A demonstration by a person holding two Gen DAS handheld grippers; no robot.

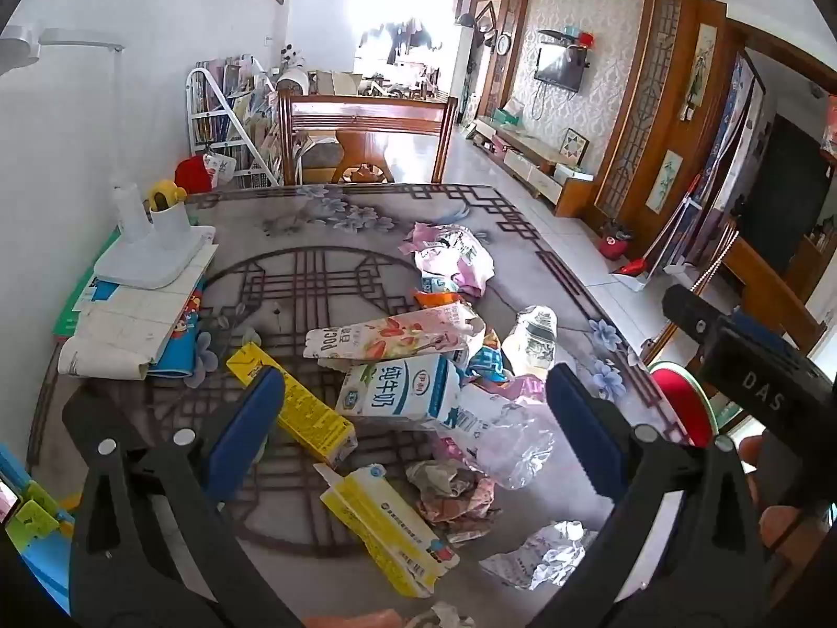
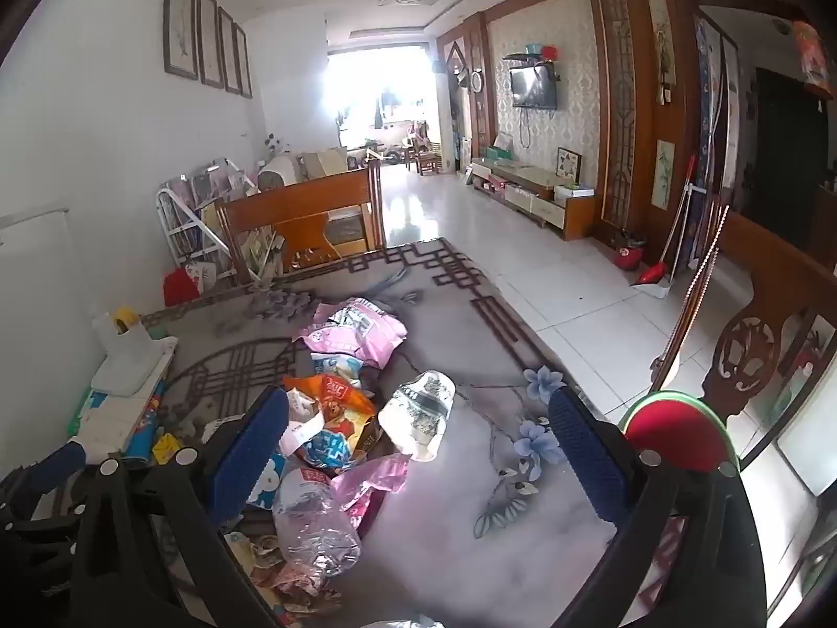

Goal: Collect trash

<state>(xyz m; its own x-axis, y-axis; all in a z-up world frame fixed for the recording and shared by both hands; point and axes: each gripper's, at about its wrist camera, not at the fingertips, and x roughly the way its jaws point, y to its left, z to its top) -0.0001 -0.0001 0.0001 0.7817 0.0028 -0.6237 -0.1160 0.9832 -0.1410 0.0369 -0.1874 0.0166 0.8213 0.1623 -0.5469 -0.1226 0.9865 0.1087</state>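
Note:
Trash lies heaped on the patterned table (image 1: 324,225). In the left wrist view I see a white and blue milk carton (image 1: 400,392), a pink carton (image 1: 392,337), two yellow boxes (image 1: 308,411) (image 1: 389,534), a crushed clear plastic bottle (image 1: 502,434), crumpled paper (image 1: 455,492) and a pink bag (image 1: 452,256). My left gripper (image 1: 413,418) is open and empty above the milk carton. My right gripper (image 2: 413,445) is open and empty over the clear bottle (image 2: 314,523), an orange snack bag (image 2: 335,408), a white crumpled bottle (image 2: 418,413) and the pink bag (image 2: 355,335).
A white lamp base (image 1: 151,256) stands on papers and books (image 1: 136,324) at the table's left. A wooden chair (image 1: 366,131) stands at the far edge. A red-topped bin (image 2: 675,434) sits by the table's right edge, next to another chair (image 2: 758,345).

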